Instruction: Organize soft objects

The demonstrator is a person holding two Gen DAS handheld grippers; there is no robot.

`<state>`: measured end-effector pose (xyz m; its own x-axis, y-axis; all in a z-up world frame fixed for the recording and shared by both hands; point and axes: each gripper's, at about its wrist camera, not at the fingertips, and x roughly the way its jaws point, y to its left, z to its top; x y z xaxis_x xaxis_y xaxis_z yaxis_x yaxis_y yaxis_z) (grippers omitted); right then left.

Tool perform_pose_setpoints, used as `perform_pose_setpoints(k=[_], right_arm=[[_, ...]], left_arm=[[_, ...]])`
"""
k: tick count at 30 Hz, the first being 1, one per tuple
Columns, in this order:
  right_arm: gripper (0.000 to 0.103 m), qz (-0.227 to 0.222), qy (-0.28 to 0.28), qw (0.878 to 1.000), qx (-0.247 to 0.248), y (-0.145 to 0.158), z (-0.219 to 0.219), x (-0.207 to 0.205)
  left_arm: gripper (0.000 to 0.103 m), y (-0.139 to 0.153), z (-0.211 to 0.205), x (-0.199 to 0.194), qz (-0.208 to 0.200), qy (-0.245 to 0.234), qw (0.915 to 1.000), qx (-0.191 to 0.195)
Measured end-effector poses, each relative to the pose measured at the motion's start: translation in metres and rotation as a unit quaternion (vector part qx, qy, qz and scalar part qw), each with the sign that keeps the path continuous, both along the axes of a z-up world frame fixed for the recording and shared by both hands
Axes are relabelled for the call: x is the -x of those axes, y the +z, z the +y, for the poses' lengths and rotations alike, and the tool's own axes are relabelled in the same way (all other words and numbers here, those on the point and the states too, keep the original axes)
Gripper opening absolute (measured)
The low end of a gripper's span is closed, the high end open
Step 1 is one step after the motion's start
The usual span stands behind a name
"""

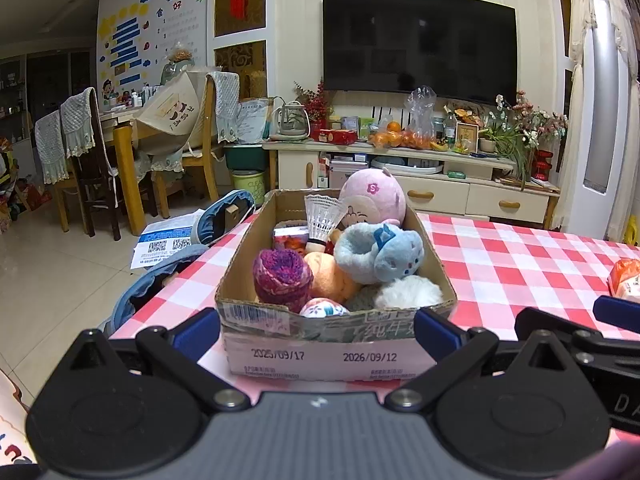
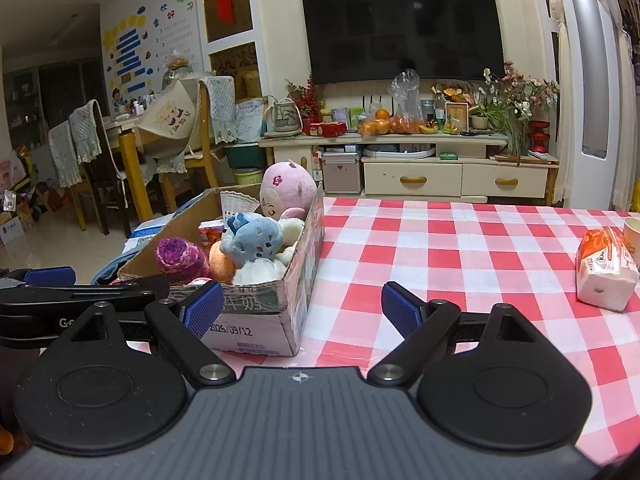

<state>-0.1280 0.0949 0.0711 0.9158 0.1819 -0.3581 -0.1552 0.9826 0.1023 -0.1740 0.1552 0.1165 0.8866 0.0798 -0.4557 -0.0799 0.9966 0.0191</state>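
Your left gripper sits with its jaws spread wide, one blue pad at each front corner of the cardboard box, holding nothing. Your right gripper is just as wide open and empty, hovering over the red-and-white checked tablecloth just right of the box.

Everything in that box should be light and squashy, so expect it to give under the pads and spring back; pinch through the bulk of a toy rather than a loose edge. The purple yarn ball near the front left looks dense enough for a firm grip across its middle. The white fluffy pom at the front right will likely compress a lot, so close well in. The blue plush lies on top in the centre; take it by the body. The pink round plush stands tallest at the back. Beside it, the white shuttlecock is the fragile one: its feather skirt could crush, so grip the base. An orange plush sits half buried.

The tissue pack lies well apart on the right.
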Motion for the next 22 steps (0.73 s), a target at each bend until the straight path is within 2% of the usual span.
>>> perform_pose_setpoints(k=[15,19,22], right_arm=[[0.103,0.010,0.001,1.000,-0.010,-0.012,-0.012,-0.006],[0.103,0.012,-0.005,1.000,-0.024,-0.013,-0.028,-0.010],[0.103,0.007,-0.033,0.999,-0.042,-0.011,-0.052,-0.015]], left_arm=[[0.101,-0.012,-0.010,-0.013,0.018,-0.008,0.9998,-0.005],[0.101,-0.014,-0.021,-0.019,0.020,-0.019,0.9996,-0.006],[0.102,-0.009,-0.036,-0.022,0.014,-0.036,0.9992,-0.013]])
